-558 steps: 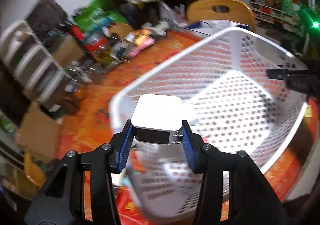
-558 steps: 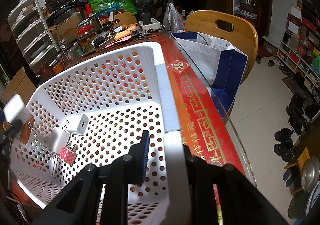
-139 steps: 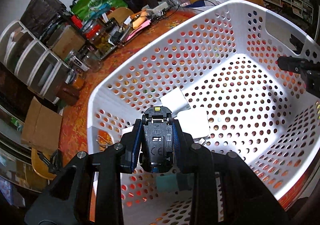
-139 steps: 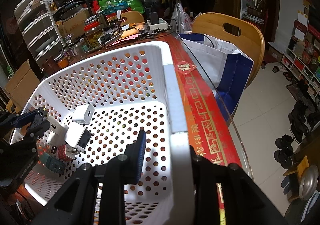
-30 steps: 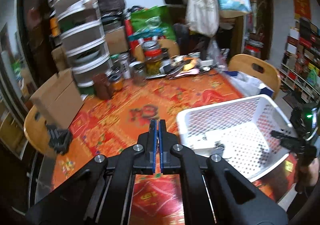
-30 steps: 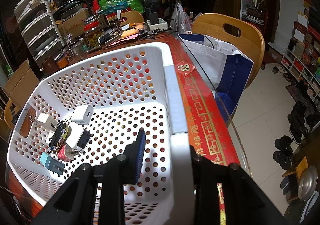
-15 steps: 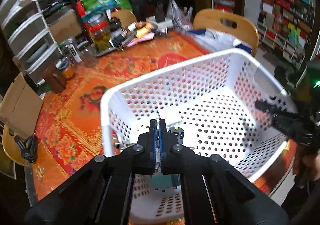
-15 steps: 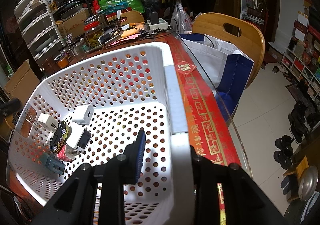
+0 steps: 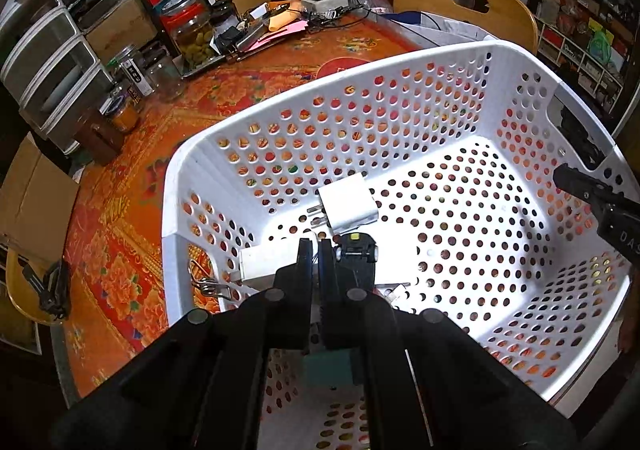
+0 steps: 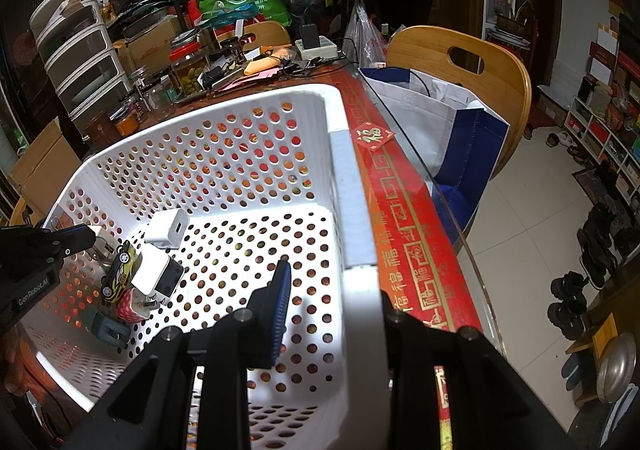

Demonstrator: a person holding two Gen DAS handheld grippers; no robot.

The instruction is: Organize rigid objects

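The counter [image 9: 132, 186], covered by an orange-red floral cloth, is crowded along its far side with glass jars [image 9: 192, 34], cables and a stack of grey plastic drawers [image 9: 44, 62]; two wooden chairs [image 10: 480, 74] stand behind it, one with a white-and-blue bag [image 10: 452, 130] leaning on it.

The large white perforated plastic basket [image 9: 400, 98] fills the near part of the counter. The right hand-held gripper [image 10: 332, 282] is clamped on the basket's near rim, one finger inside and one outside. The left hand-held gripper [image 9: 315, 250] hangs over the opposite corner, pointing steeply down, jaws pressed together with nothing between them.

All the small things lie in that corner: white square plug adapters [image 10: 167, 228], one with its prongs toward the basket wall; a yellow-and-black toy car [image 10: 118, 270], tilted, its long axis running up along the side wall; a teal block [image 10: 106, 326], possibly another plug; and a pink dotted piece [image 10: 128, 306].
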